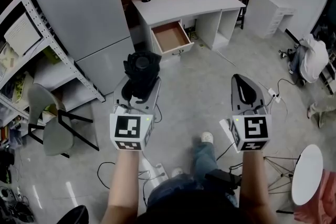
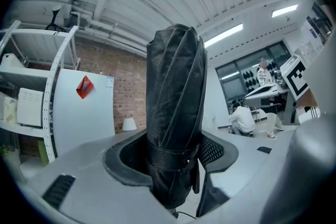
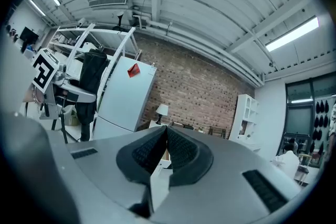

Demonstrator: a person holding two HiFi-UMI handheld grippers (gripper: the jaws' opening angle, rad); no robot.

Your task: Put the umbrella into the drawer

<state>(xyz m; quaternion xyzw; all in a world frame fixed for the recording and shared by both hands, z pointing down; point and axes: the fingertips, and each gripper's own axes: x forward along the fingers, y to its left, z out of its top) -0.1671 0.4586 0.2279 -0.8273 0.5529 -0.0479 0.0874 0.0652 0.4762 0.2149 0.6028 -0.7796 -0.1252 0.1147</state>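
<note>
Left gripper (image 1: 140, 80) has its jaws clamped on the folded umbrella (image 2: 176, 107) at its strap, upright and well short of the open drawer (image 1: 170, 36), likely light, soft fabric over a stiff core, while right gripper (image 1: 243, 87) jaws are closed, empty

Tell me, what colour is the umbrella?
The umbrella is black all over. The left gripper view shows it best.
</note>
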